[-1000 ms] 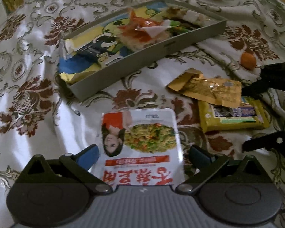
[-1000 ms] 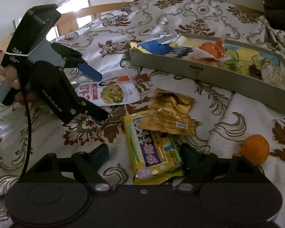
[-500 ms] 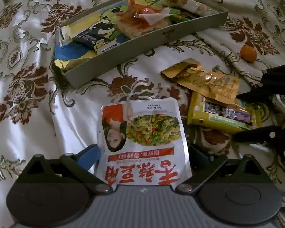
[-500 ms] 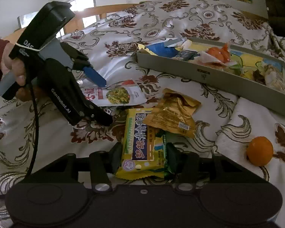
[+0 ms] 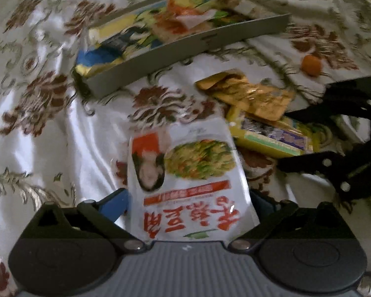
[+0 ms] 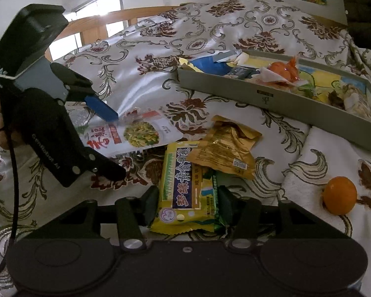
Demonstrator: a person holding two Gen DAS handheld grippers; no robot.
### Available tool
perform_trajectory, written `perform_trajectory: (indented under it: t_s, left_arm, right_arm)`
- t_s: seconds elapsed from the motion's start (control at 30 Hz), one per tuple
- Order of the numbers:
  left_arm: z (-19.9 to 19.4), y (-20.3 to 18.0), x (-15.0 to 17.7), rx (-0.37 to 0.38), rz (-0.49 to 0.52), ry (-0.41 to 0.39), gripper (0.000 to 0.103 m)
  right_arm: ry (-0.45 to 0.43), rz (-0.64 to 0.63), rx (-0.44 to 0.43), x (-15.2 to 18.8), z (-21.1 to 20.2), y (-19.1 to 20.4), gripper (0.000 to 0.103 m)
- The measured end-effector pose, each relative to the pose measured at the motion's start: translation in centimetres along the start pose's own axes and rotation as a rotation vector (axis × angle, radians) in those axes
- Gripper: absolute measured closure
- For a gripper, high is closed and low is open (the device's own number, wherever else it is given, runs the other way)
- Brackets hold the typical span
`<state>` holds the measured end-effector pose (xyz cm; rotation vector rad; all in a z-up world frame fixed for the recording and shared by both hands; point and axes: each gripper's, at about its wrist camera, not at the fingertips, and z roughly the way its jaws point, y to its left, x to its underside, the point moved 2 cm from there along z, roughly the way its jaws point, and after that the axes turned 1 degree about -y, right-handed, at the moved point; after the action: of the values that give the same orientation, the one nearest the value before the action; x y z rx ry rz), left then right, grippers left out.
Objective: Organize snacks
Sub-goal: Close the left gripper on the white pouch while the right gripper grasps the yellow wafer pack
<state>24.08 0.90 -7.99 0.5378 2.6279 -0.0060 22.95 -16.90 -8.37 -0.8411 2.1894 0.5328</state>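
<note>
Glossy white pouch (image 5: pixel 190 173) sits between my left gripper's (image 5: pixel 188 205) spread fingers; right gripper (image 6: pixel 189 204) pinches crinkly yellow flat packet (image 6: pixel 189 190) — on satin bedspread (image 6: pixel 210 29).

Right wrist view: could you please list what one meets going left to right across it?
White snack pouch → yellow snack packet in the right gripper → crinkled gold foil packet → small orange fruit.

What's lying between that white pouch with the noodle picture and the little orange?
In the right wrist view, the gold foil packet lies between the white pouch and the orange, resting on the yellow packet.
</note>
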Motion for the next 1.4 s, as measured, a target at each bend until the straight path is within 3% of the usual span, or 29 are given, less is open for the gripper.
perform_trajectory:
  t_s: [0.27,0.37,0.43,0.83,1.1,1.4]
  left_arm:
    - [0.4,0.3,-0.2,0.01,-0.01,0.03,0.0]
    - [0.4,0.1,0.0,0.007,-0.008,0.015,0.0]
    - [0.1,0.0,0.2,0.005,-0.012,0.002,0.003]
    - [-2.5,-1.6,1.7,-0.022,-0.086,-0.069,0.013]
    - [-4.2,-1.7,2.9,0.021,-0.177,-0.099,0.018]
    - [-5.8,-1.5,4.6,0.025,-0.343,-0.25,0.018]
  right_arm:
    - [-0.004,0.003,0.015,0.0,0.1,0.0,0.046]
    - [-0.002,-0.003,0.02,0.0,0.1,0.1,0.046]
    - [0.0,-0.006,0.024,0.0,0.1,0.2,0.052]
    - [0.018,0.015,0.051,0.7,-1.8,1.9,0.053]
    - [0.017,0.042,0.058,1.1,-3.2,3.2,0.053]
    - [-0.036,0.058,0.072,1.3,-4.3,3.9,0.053]
